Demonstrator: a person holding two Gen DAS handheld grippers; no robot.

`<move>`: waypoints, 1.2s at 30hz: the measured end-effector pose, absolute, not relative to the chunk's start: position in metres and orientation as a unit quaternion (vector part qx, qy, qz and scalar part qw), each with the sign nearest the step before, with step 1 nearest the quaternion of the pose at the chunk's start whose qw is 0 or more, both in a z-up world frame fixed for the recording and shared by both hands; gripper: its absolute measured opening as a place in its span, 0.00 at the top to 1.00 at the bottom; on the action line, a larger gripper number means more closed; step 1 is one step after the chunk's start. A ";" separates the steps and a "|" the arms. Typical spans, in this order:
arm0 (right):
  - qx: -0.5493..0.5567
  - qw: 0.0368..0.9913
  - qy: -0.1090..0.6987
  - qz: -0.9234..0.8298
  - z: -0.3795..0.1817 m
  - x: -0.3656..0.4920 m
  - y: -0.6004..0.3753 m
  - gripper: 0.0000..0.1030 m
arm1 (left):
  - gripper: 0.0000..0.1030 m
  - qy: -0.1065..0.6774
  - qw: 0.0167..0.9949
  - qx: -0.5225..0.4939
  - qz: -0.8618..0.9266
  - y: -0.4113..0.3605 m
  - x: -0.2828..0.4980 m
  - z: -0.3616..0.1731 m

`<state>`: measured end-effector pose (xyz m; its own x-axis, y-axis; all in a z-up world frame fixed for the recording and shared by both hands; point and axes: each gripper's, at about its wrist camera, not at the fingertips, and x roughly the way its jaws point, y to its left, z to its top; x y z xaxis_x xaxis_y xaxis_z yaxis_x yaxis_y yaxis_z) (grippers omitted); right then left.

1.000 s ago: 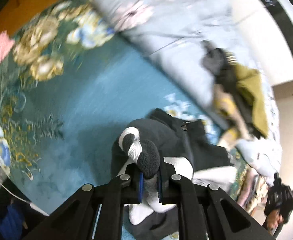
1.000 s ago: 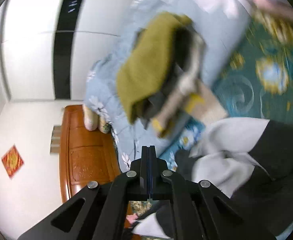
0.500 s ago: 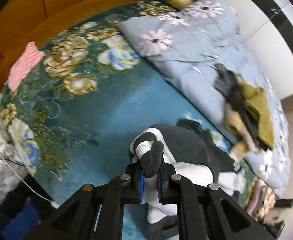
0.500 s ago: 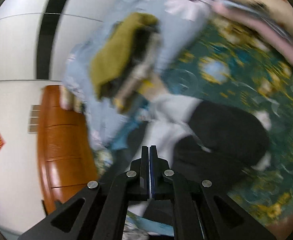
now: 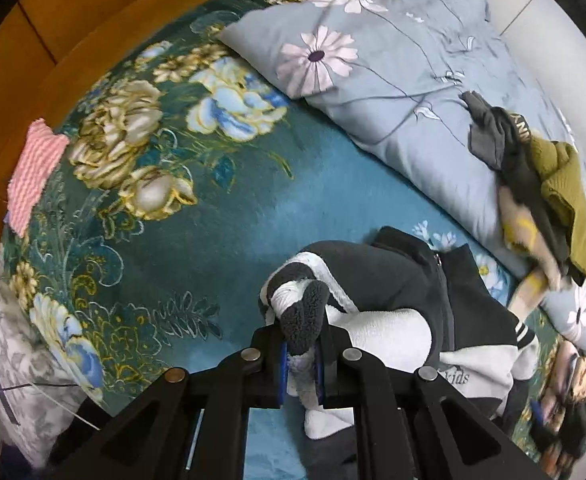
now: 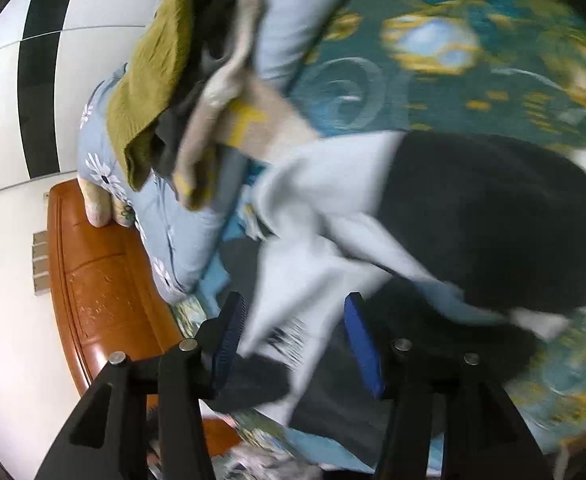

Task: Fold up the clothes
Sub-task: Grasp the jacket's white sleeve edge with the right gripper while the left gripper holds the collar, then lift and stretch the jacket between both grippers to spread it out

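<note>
My left gripper [image 5: 301,360] pinches a fleecy fold of the black-and-white jacket [image 5: 405,304], which lies bunched on the teal floral blanket [image 5: 213,240] at the lower centre of the frame. My right gripper [image 6: 293,340] gapes wide, blue pads [image 6: 363,346] either side of a blurred white part of the jacket [image 6: 493,216], gripping nothing

A teal floral bedspread [image 5: 197,216] carries the black-and-white jacket [image 5: 405,280] and grey quilt [image 5: 393,92].
</note>
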<state>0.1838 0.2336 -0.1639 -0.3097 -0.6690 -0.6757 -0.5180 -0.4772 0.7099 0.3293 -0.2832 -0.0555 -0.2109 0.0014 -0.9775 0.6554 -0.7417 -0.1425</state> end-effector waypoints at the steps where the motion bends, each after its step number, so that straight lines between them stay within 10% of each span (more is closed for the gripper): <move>1: 0.586 0.058 -0.508 -0.629 -0.169 0.169 0.226 0.47 | 0.90 0.288 0.224 0.584 -0.725 -0.286 0.333 -0.057; 14: 0.635 -0.076 -0.518 -0.568 -0.254 0.098 0.196 0.48 | 0.90 0.335 0.224 0.586 -0.703 -0.304 0.357 -0.080; 18: 0.603 -0.078 -0.564 -0.559 -0.251 0.105 0.206 0.89 | 0.90 0.335 0.210 0.575 -0.716 -0.298 0.355 -0.068; 36: 0.389 0.131 -0.560 -0.720 0.008 0.227 0.314 0.91 | 0.90 0.306 0.120 0.434 -0.839 -0.194 0.386 0.102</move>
